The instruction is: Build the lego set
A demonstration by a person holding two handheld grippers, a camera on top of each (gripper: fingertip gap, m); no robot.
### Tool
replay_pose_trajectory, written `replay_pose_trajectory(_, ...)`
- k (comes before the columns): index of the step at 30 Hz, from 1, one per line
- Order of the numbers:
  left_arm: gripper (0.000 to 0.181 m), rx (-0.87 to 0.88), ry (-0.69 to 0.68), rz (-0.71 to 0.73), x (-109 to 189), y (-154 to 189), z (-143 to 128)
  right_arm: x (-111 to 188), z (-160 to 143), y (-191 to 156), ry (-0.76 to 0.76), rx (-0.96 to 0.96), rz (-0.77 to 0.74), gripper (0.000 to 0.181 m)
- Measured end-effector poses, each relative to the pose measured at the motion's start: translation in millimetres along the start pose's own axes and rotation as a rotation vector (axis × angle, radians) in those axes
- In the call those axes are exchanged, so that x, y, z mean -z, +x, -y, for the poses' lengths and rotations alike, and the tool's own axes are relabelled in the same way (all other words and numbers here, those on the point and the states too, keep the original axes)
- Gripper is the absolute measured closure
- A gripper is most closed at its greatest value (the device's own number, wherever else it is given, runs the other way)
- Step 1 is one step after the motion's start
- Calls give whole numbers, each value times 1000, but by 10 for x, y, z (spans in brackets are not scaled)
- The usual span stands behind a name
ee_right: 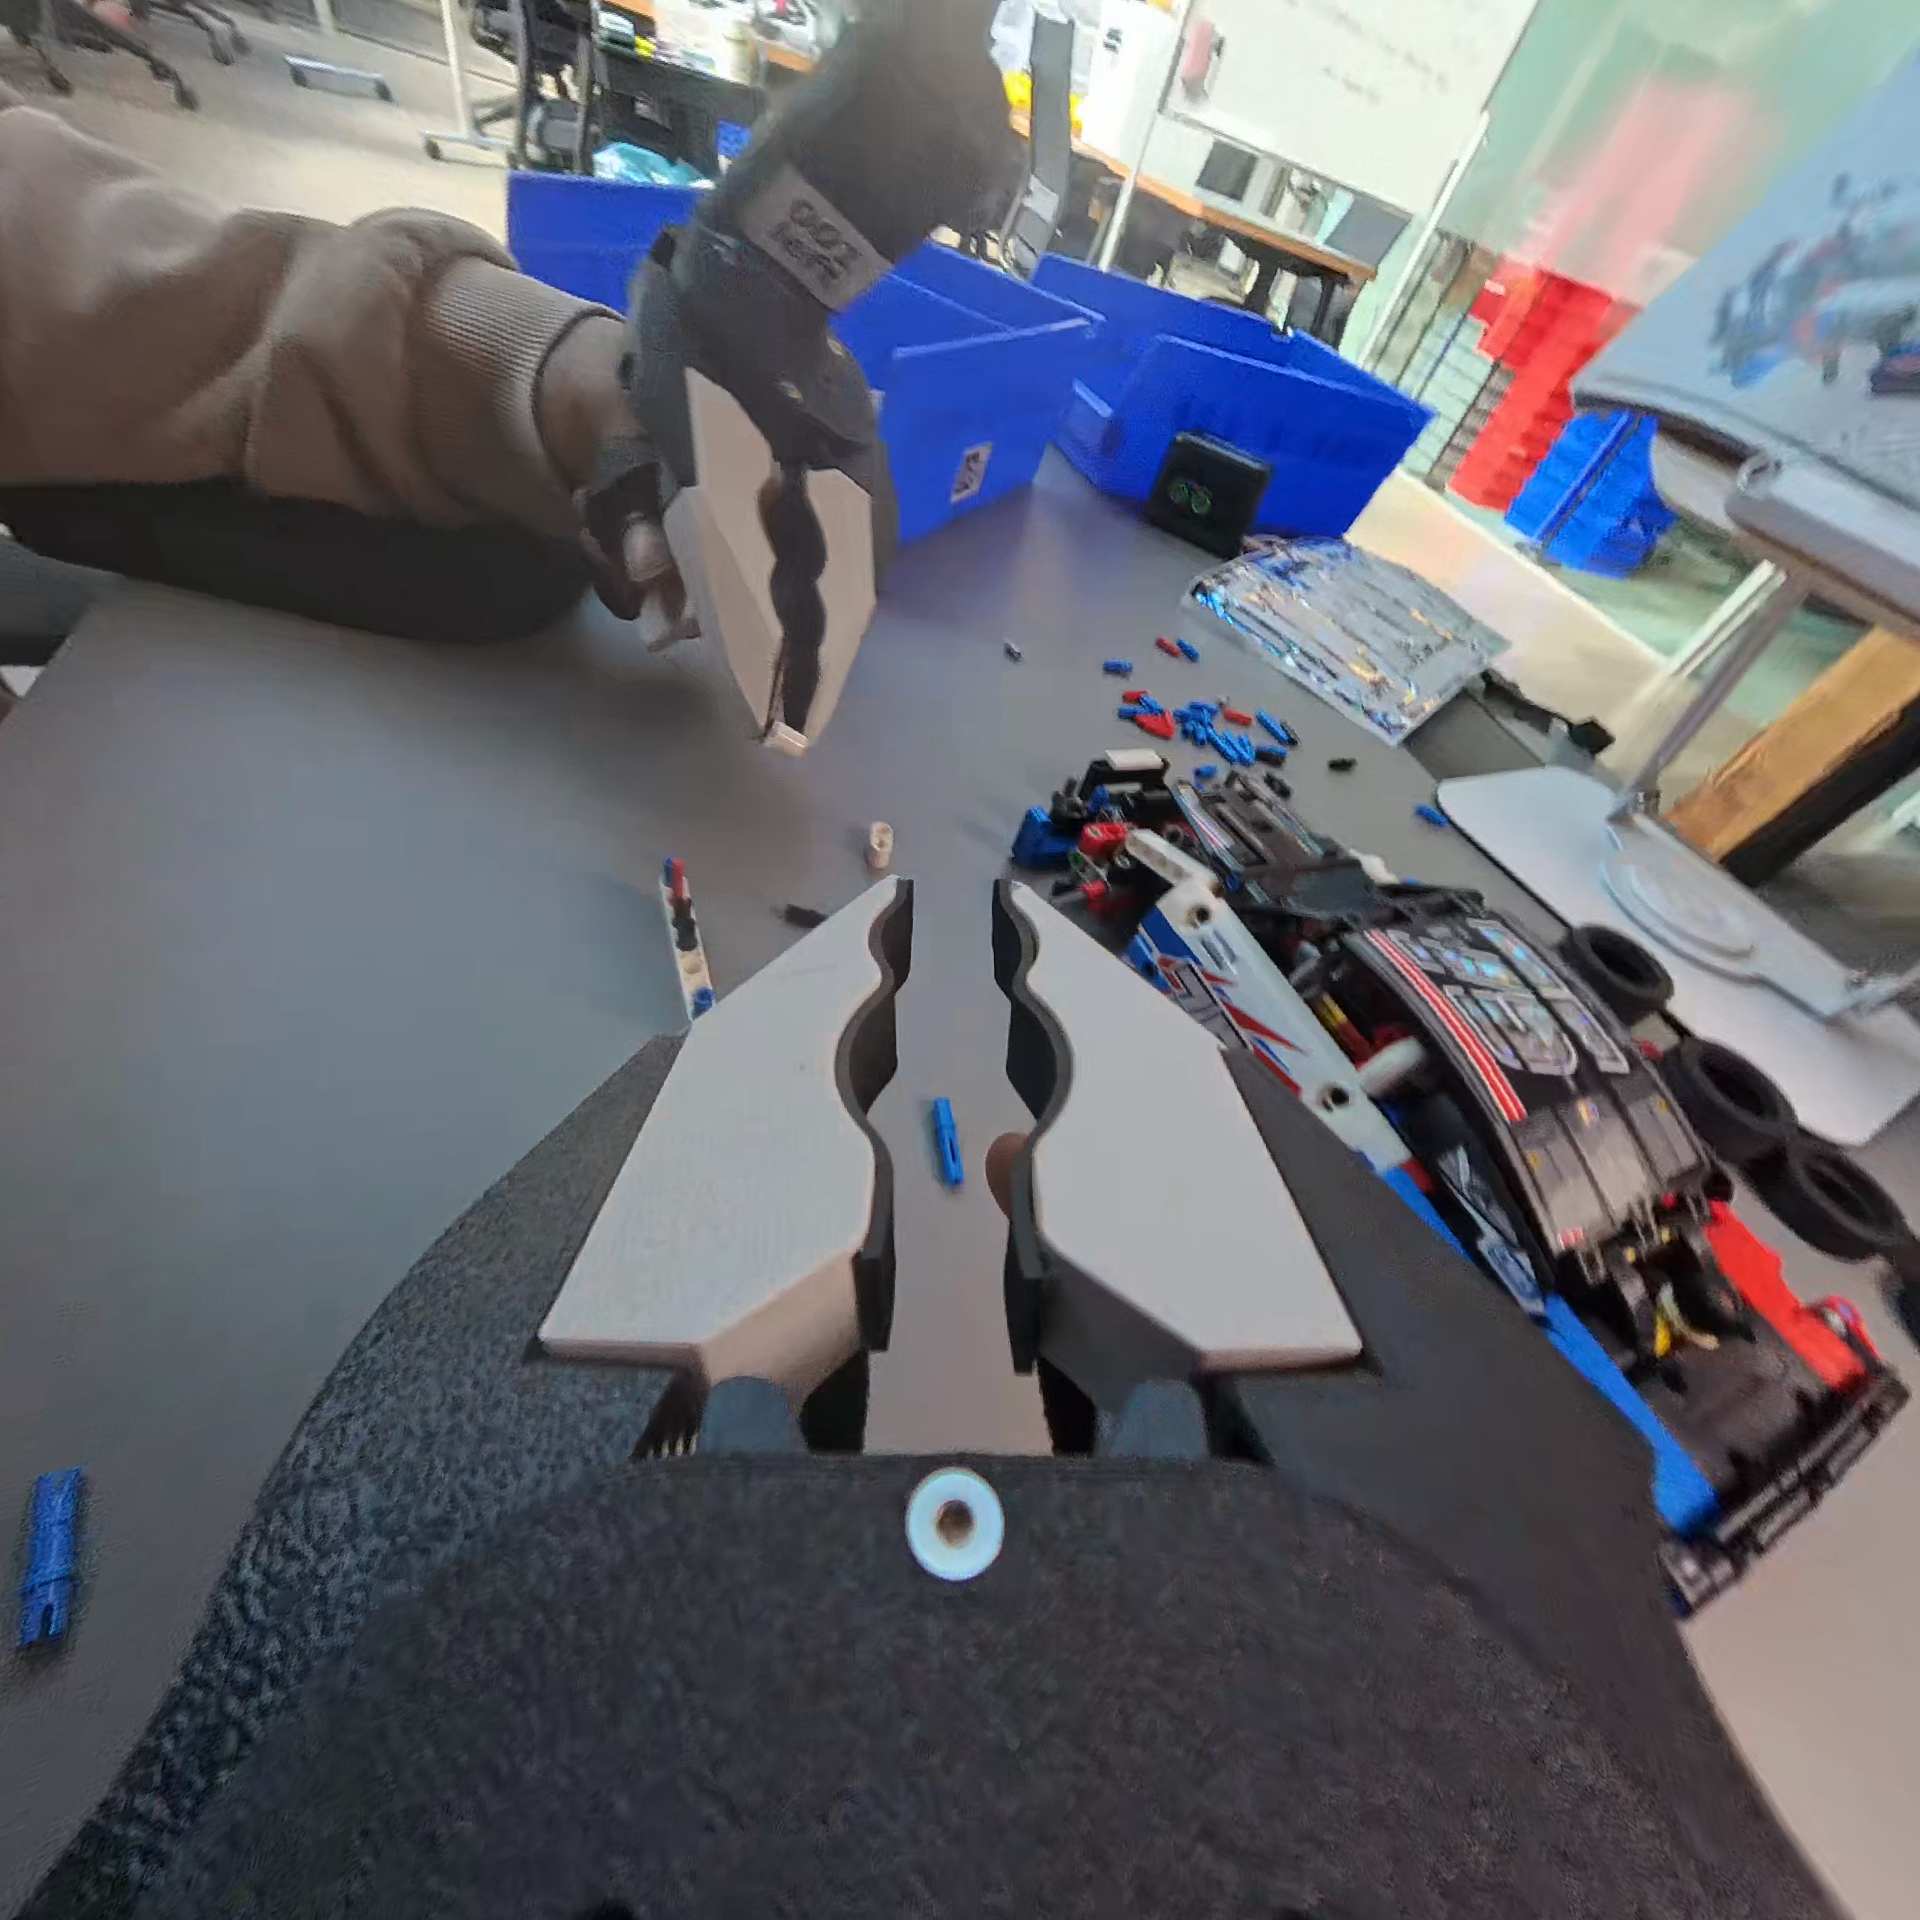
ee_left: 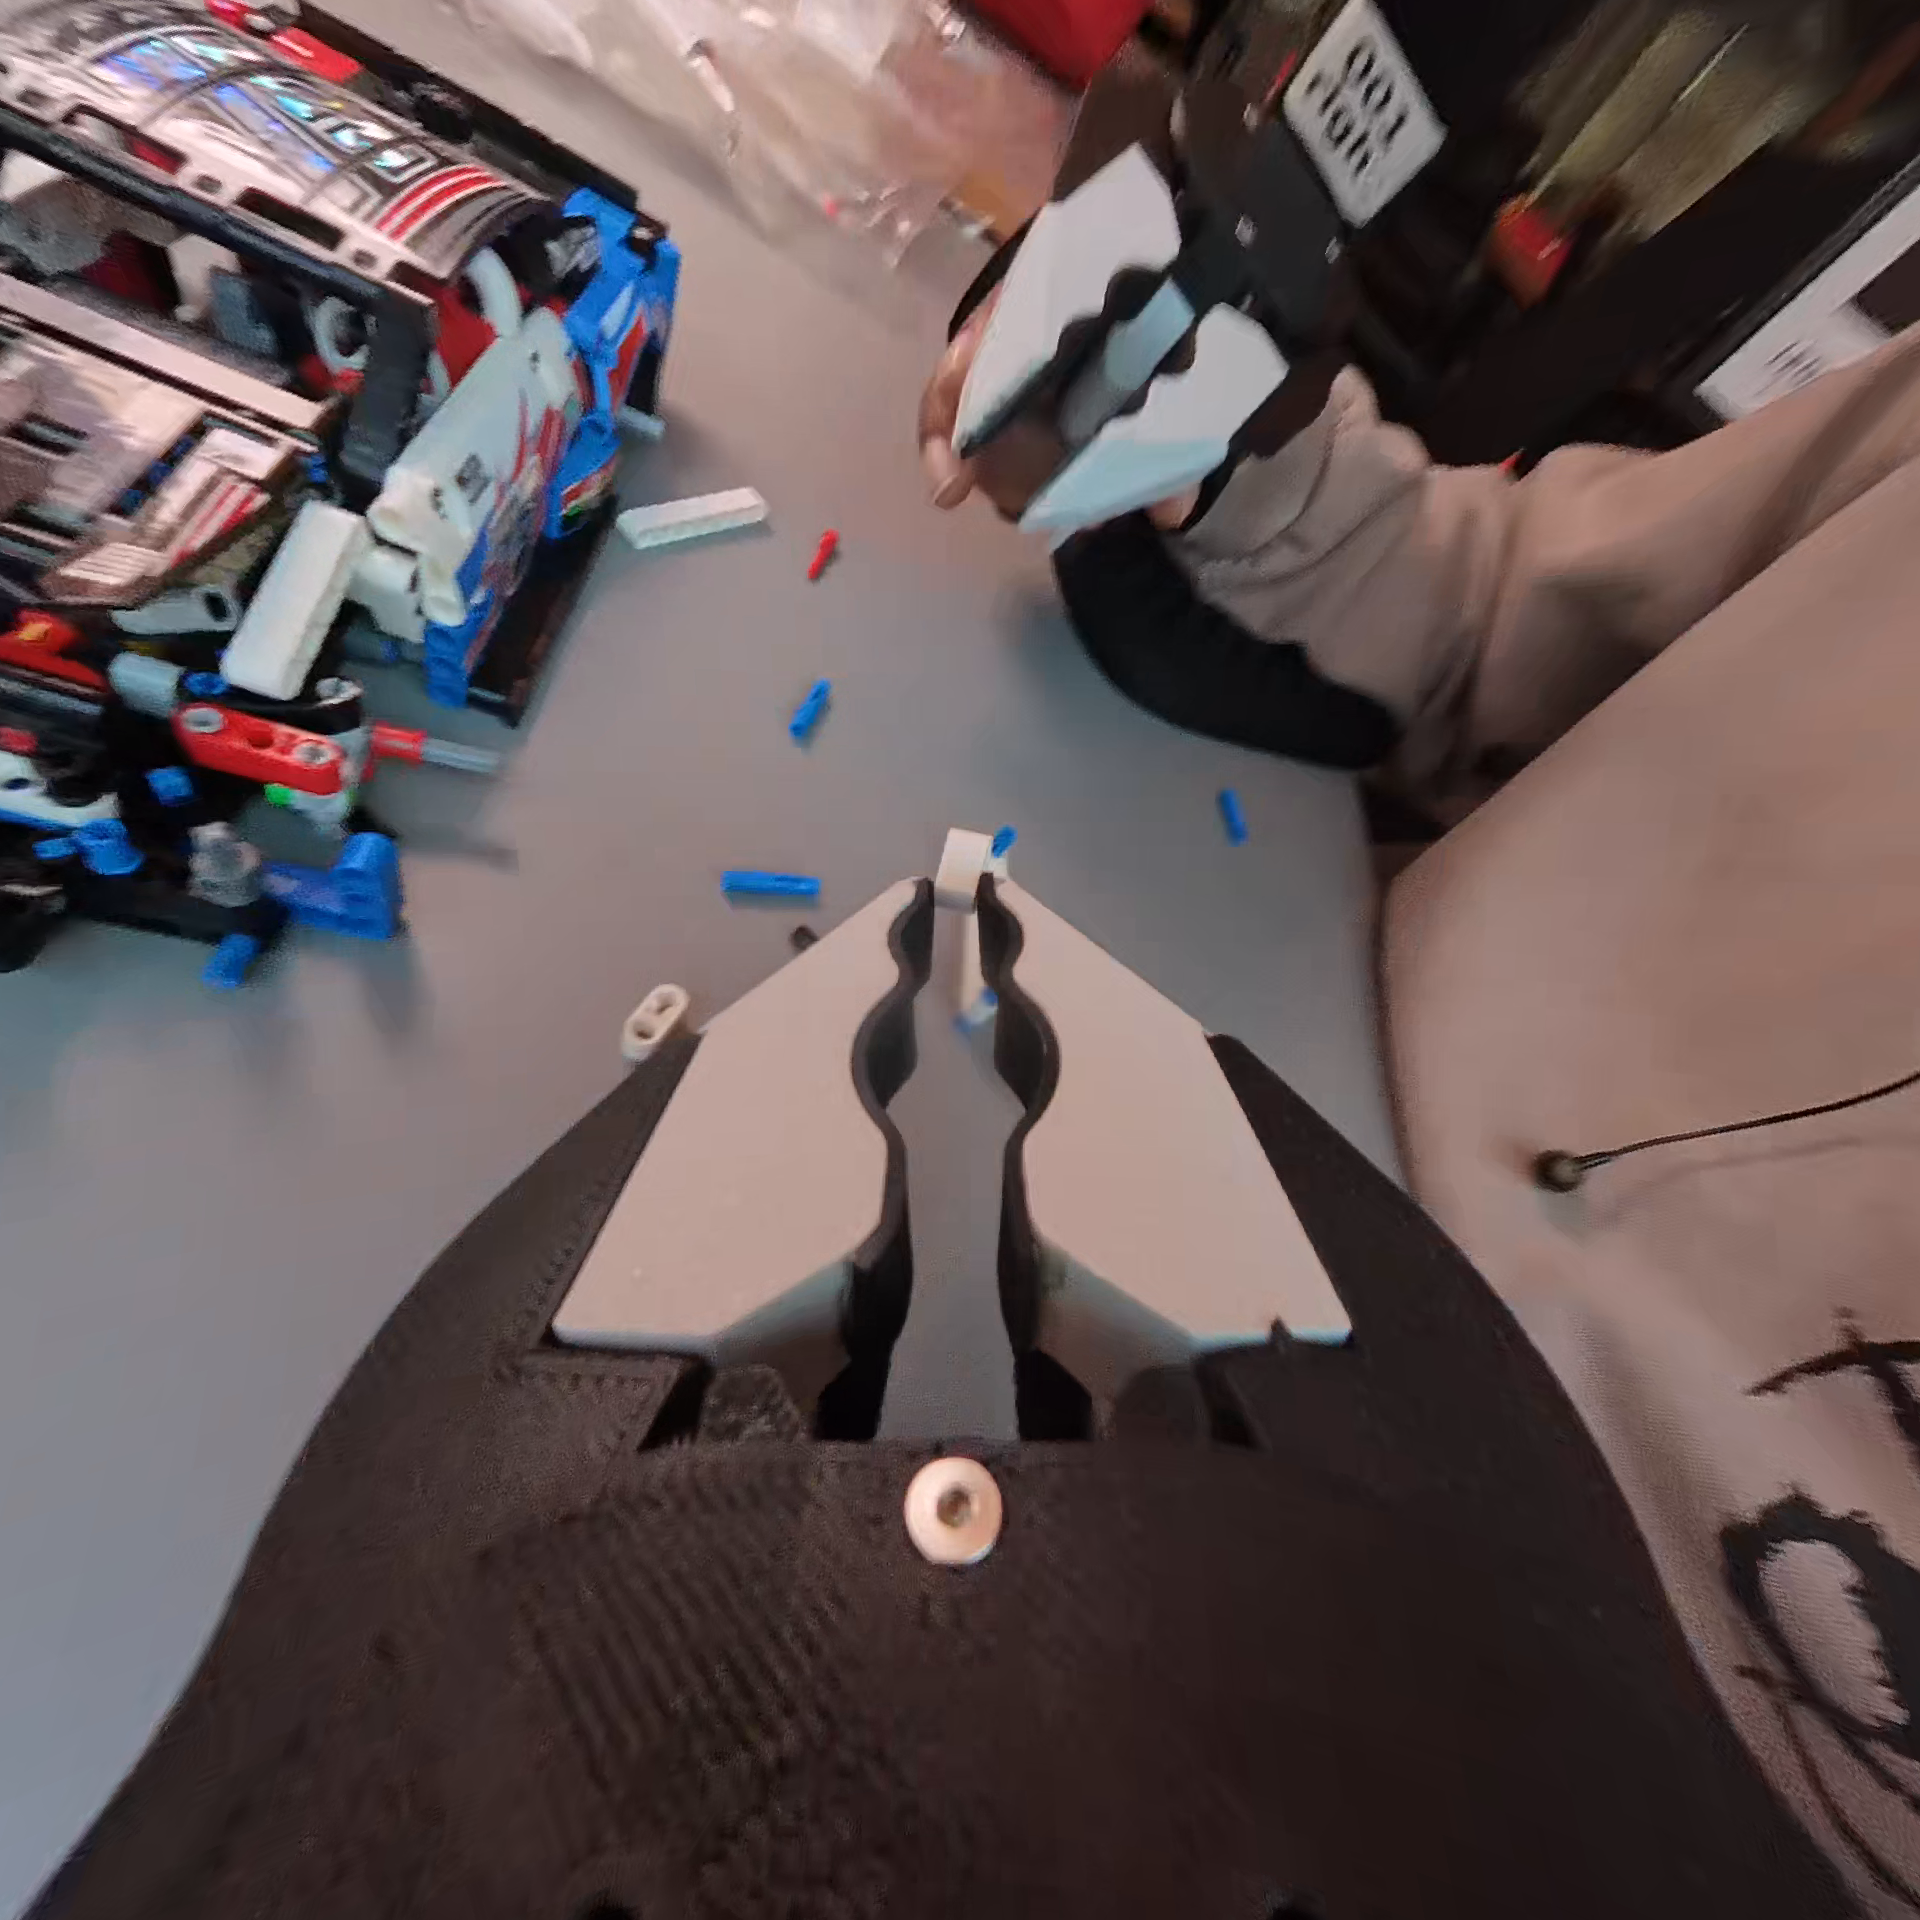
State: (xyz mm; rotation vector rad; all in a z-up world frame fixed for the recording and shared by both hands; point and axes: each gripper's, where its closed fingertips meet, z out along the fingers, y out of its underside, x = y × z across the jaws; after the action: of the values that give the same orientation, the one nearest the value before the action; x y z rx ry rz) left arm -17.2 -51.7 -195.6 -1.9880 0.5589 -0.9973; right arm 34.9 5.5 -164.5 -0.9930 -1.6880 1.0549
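Note:
The partly built lego car [ee_left: 312, 416] stands at the left of the grey table; in the right wrist view the car [ee_right: 1455, 1039] lies to the right of my fingers. My left gripper [ee_left: 951, 894] is shut on a small white lego piece [ee_left: 964, 862] with blue pins in it, held above the table. The left gripper also shows in the right wrist view [ee_right: 784, 717], with the white piece [ee_right: 787, 738] at its tips. My right gripper [ee_right: 951, 894] is open and empty above a loose blue pin [ee_right: 945, 1141]; in the left wrist view it [ee_left: 1039, 457] hovers at the upper right.
Loose blue pins [ee_left: 771, 884], a red pin [ee_left: 822, 553], a white beam [ee_left: 691, 516] and a small white link [ee_left: 655, 1013] lie on the table. A pin pile [ee_right: 1205, 722], tyres [ee_right: 1725, 1101], blue bins [ee_right: 1236, 416] and a foil sheet [ee_right: 1340, 634] sit beyond. A beige sleeve [ee_left: 1662, 935] fills the right. There is about 9 cm between the tips of the two grippers. My left gripper is the nearer one to the small white link [ee_left: 655, 1013]: about 6 cm, against 15 cm. It is also in sight in the right wrist view [ee_right: 884, 830].

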Motion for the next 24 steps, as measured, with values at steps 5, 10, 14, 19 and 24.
replay_pose_trajectory(5, 175, 174, 23, -226, -140, 302, 18, -300, 135, -558, -26, 292, 108, 159)
replay_pose_trajectory(10, 175, 198, -21, -270, -243, 417, -51, -450, 55, -780, -76, 395, 158, 168)
replay_pose_trajectory(14, 174, 169, 14, -286, -199, 458, 4, -419, 113, -772, -25, 288, 187, 175)
replay_pose_trajectory(19, 156, -62, 82, -193, -109, 502, 151, -295, 346, -636, 128, 80, 194, 175)
replay_pose_trajectory(24, 162, -43, 140, -205, -116, 543, 245, -294, 401, -612, 156, 64, 175, 175)
